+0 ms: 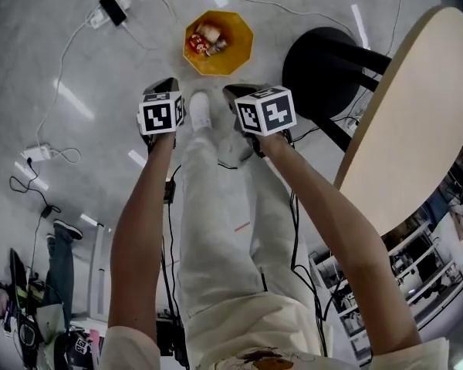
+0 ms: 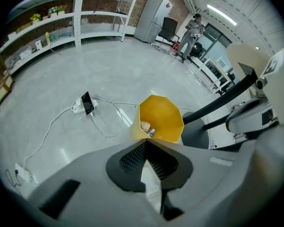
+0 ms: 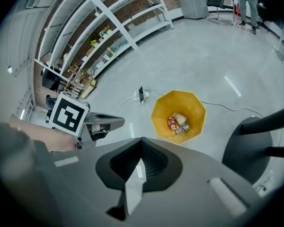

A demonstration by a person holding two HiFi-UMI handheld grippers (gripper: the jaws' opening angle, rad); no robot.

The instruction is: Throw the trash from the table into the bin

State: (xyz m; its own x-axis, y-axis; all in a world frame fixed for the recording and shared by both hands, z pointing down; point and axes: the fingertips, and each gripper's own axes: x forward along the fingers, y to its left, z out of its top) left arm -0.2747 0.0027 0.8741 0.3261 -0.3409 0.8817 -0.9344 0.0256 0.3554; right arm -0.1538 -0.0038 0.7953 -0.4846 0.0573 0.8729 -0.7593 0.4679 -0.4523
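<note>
Two grippers: left gripper [image 2: 146, 142] and right gripper [image 3: 142, 140] were both pressed together, pinching nothing. One bench [image 1: 424, 114] at right, one black stool [image 1: 320, 68] beside it. One yellow bin [image 1: 238, 51] on the floor beyond it, with three pieces of trash [image 1: 206, 39] inside.

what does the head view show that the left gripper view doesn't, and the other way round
Only the head view: the wearer's arms and legs.
Only the left gripper view: shelves, a grey cabinet and a person standing far off.
Both: the bin with trash in it, the stool and the power strip on the floor.
</note>
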